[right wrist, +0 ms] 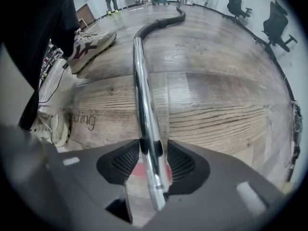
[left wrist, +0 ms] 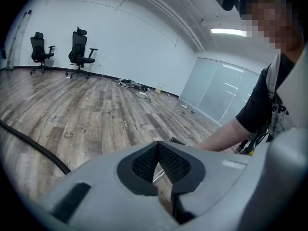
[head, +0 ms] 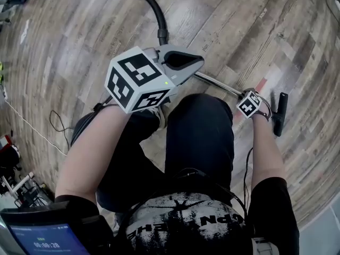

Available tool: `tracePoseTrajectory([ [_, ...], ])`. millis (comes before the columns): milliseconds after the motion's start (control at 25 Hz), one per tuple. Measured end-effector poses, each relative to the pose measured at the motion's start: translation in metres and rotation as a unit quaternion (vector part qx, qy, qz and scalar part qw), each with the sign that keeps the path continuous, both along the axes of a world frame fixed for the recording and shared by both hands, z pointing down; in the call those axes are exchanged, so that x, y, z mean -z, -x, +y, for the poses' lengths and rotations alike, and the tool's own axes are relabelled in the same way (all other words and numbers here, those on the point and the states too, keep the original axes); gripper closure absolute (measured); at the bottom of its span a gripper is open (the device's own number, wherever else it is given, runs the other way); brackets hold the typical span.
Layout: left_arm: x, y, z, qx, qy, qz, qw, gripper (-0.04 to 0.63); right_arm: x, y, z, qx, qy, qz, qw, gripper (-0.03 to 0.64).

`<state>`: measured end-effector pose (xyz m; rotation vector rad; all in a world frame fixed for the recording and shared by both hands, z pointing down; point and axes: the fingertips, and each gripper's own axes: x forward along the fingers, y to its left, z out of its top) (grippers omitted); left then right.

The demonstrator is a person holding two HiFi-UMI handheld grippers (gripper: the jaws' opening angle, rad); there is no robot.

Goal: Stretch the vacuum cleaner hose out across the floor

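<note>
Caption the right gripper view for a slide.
Open right gripper straddles the metal wand, black hose trailing across wood floor.

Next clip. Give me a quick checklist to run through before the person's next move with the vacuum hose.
1. Left gripper free: ok, shut, nothing held.
2. Right gripper gripping the metal wand: not ok, jaws apart either side.
3. Hose straight: not ok, it bends beyond the wand.
4. Shoe clear of wand: ok, apart.
5. Hose's far end: cannot tell, too small.
</note>
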<state>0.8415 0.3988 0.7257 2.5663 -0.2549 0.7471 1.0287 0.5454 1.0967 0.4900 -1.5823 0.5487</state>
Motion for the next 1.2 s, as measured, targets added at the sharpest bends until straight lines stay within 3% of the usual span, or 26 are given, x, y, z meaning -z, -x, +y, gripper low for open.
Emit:
tracePoseTrajectory([
  [160,0.000,-0.007,0.000,-0.010,-0.002,0.003,0.9999,0.595,0.003,-0.005,0.005,-0.008,0.001,0.001,1.000,0.457],
  [440,-0.008,-0.015,0.011,-0.042,-0.027,-0.018,0.9986,0.595,0.002,-0.011,0.008,-0.014,0.004,0.006,1.000,0.453],
  [680,-0.013,-0.029,0.010,-0.059,-0.022,-0.016,0.9979,0.595,0.006,-0.019,0.005,-0.040,0.002,0.008,0.999,0.487],
  [800,-0.017,-0.010,-0.007,-0.064,-0.003,-0.006,0.9979,0.595,0.018,-0.004,-0.008,-0.064,0.004,0.014,0.998,0.528],
  [880,-0.020,0.003,-0.020,-0.063,0.006,-0.009,0.9980,0.595,0.030,0.009,-0.021,-0.078,-0.003,0.015,0.997,0.561],
  [960,-0.014,0.008,-0.029,-0.065,-0.012,-0.006,0.9978,0.595,0.047,0.019,-0.035,-0.089,-0.017,0.011,0.996,0.595],
  [1080,0.020,0.006,-0.031,-0.078,-0.050,0.020,0.9955,0.595,0.088,0.034,-0.051,-0.106,-0.036,-0.005,0.994,0.611],
  [1200,0.066,0.016,-0.032,-0.071,-0.065,0.042,0.9945,0.595,0.152,0.058,-0.072,-0.133,-0.060,-0.043,0.988,0.611],
])
